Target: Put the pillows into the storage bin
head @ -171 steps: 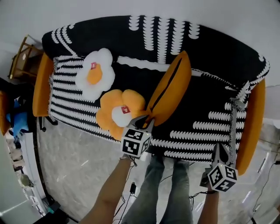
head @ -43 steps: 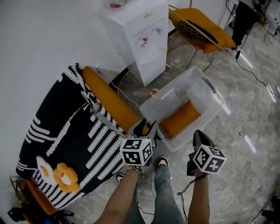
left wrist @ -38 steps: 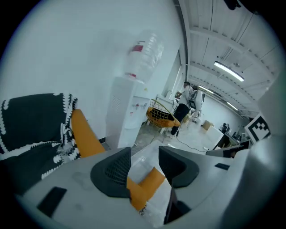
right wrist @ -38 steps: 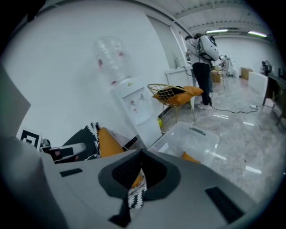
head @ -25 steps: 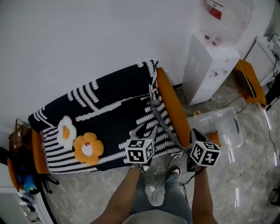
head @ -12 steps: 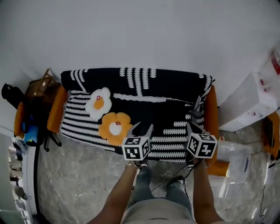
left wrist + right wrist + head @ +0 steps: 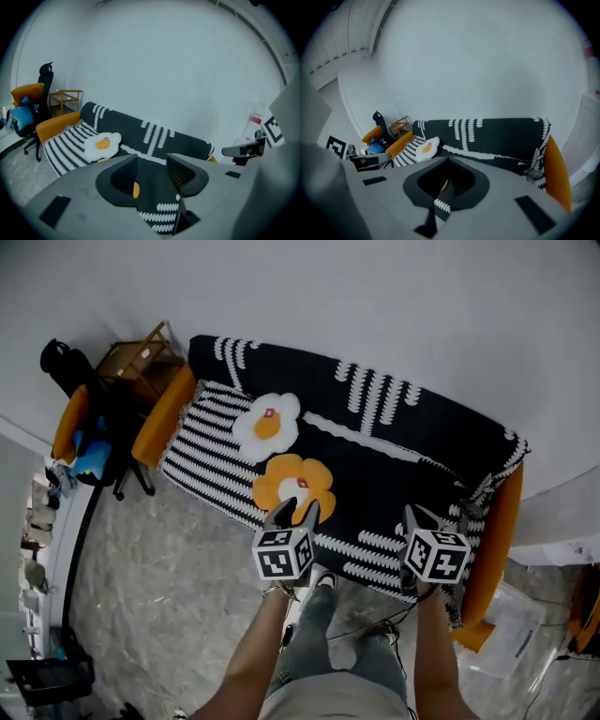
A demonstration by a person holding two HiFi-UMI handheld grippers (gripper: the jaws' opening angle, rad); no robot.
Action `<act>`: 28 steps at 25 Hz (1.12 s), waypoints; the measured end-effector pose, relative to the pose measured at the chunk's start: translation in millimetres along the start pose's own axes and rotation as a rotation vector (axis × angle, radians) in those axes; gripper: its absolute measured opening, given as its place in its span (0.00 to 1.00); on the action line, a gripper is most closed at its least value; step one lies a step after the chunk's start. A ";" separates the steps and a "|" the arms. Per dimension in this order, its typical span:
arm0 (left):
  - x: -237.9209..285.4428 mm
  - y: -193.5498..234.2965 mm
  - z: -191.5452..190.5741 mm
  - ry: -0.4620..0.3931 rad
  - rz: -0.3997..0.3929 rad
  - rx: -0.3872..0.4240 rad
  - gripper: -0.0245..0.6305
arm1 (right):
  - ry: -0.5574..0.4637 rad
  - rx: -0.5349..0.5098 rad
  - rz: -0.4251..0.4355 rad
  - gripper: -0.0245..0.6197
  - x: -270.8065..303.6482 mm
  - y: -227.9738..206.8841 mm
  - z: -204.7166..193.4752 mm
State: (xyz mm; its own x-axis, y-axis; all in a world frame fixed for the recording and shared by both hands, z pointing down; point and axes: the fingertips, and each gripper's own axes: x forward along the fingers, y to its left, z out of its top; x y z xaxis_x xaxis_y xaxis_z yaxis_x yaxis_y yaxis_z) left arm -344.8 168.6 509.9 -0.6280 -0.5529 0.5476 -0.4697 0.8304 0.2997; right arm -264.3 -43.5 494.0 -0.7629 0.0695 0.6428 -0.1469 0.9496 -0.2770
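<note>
The left gripper [image 7: 293, 513] has its jaws apart with nothing between them, and aims at the near petals of the orange flower pillow [image 7: 281, 491], close in front of it. The right gripper [image 7: 418, 517] shows its jaws together and empty, over the front edge of the sofa [image 7: 403, 456]. The orange pillow lies flat and face up on the striped seat. The white flower pillow [image 7: 253, 426] lies just beyond it, toward the sofa's back. Both are roundish, so they have no real long axis. They look light, soft and squashy, so a pinch on a single petal would likely hold, though the body would droop and swing. The clear storage bin [image 7: 517, 620] sits on the floor past the sofa's right arm.
</note>
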 end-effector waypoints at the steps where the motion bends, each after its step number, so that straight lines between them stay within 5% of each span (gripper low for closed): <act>1: 2.2 10.7 -7.4 0.008 0.010 -0.011 0.32 | 0.020 -0.004 0.008 0.04 10.9 5.0 -8.0; 17: 60.1 160.6 -173.6 0.225 0.099 -0.133 0.32 | 0.309 -0.062 0.038 0.04 155.5 57.9 -147.4; 28: 133.8 213.9 -248.5 0.398 0.053 0.082 0.32 | 0.387 -0.053 -0.006 0.04 211.6 35.2 -211.1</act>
State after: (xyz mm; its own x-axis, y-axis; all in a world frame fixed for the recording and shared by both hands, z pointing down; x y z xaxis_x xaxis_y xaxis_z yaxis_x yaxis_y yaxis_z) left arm -375.2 289.5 841.4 -0.3713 -0.4261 0.8250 -0.5014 0.8398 0.2082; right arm -297.9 69.1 771.0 -0.4668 0.1644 0.8689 -0.1104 0.9640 -0.2417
